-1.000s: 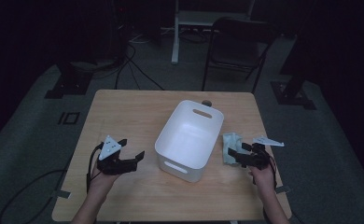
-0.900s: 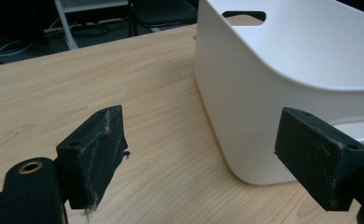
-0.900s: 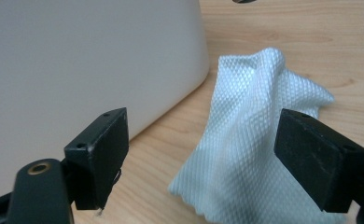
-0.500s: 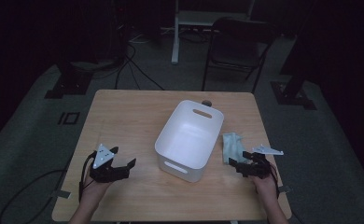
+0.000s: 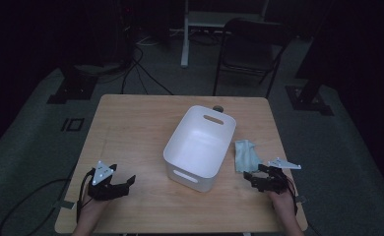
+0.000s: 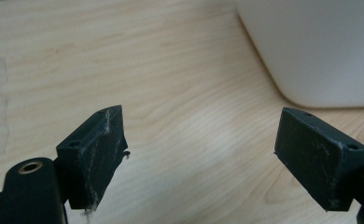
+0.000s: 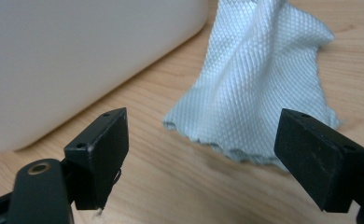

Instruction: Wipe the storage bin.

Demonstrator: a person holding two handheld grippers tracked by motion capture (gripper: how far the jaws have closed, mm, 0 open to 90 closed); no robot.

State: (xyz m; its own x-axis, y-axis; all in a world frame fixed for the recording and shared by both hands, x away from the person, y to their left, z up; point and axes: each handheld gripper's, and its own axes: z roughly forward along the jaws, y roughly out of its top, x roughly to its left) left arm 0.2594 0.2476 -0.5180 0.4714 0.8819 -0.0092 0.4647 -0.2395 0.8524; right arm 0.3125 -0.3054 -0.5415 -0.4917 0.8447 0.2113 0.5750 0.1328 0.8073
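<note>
Both grippers sit at the near edge of the table (image 5: 131, 123), one in each of my hands, and both stand wide with nothing between the jaws. My right gripper (image 5: 257, 178) is the one with work in front of it: the pale blue-green cloth (image 5: 244, 155) lies crumpled on the wood just beyond its tips, close against the right wall of the white bin (image 5: 200, 147). In the right gripper view the cloth (image 7: 259, 88) rises in a soft ridge between and ahead of the open jaws, its frayed near hem lying flat on the table while the bin (image 7: 77, 60) curves away on the left.

To do this pick well, I judge I should go forward and down onto the raised fold rather than the flat hem, since a pinch on the ridge catches several layers and will not slide off. I want the left jaw kept clear of the bin wall, so the closing does not nudge the bin or trap its side. Once the pads bite, a straight lift before any sideways carry should let the cloth hang free of the rim.

My left gripper (image 5: 112, 183) rests low at the near left, well apart from the bin, whose corner shows far right in the left gripper view (image 6: 320, 46). It could steady the bin if that starts to shift.
</note>
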